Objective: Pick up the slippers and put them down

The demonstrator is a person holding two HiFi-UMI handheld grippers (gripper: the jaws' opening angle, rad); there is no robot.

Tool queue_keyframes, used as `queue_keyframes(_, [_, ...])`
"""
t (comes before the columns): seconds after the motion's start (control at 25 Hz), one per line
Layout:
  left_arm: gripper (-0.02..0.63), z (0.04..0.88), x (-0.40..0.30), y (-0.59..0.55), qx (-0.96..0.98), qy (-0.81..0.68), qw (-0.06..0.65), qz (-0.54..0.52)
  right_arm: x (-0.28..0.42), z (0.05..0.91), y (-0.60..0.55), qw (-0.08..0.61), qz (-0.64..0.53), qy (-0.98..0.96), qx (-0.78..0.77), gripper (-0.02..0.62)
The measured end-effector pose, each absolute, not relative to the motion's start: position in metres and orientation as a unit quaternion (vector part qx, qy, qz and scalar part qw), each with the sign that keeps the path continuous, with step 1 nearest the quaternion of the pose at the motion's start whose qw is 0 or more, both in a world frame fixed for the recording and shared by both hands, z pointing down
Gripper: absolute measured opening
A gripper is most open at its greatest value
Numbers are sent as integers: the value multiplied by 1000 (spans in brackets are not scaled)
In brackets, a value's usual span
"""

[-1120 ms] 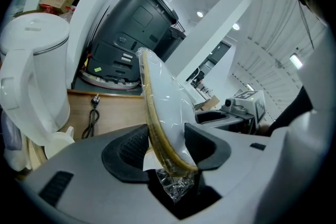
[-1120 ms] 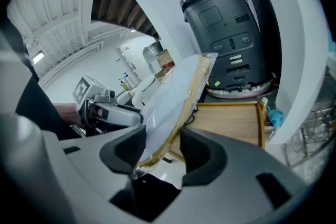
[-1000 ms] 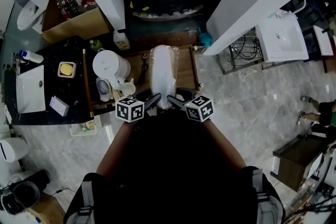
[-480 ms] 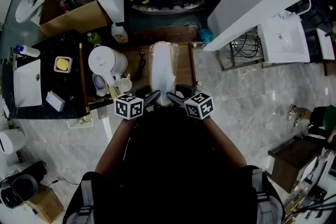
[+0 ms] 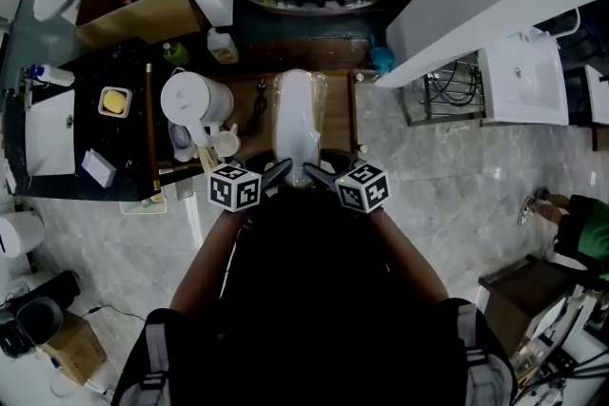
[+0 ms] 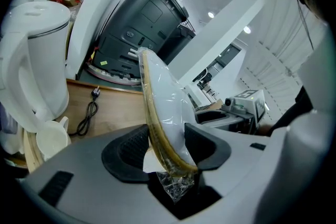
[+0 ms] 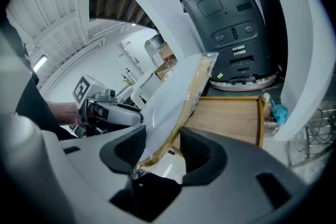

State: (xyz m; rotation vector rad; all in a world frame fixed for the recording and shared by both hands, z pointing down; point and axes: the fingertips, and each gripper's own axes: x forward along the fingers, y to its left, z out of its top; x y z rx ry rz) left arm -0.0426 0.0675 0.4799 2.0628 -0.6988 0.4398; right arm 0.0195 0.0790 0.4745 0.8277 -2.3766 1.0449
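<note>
pale marble floor [image 5: 447,204], wooden table [image 5: 338,124], black counter [image 5: 128,147].

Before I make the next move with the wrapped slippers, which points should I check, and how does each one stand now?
1. Left gripper closed on the near end of the slippers: ok.
2. Right gripper closed on the same end: ok.
3. Plastic wrap unbroken: cannot tell; a loose tail hangs under the left jaws.
4. Bare wood on the wooden table for putting them down: ok.
5. Kettle and cable apart from the slippers: ok.
6. Far end of the slippers off the table: cannot tell.
</note>
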Motion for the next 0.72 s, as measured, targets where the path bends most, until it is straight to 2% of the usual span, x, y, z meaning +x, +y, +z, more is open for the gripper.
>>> queue_keyframes(0.72, [218, 492, -35, 64, 821, -286, 455, 194, 27, 487, 73, 211, 389, -852, 280, 209])
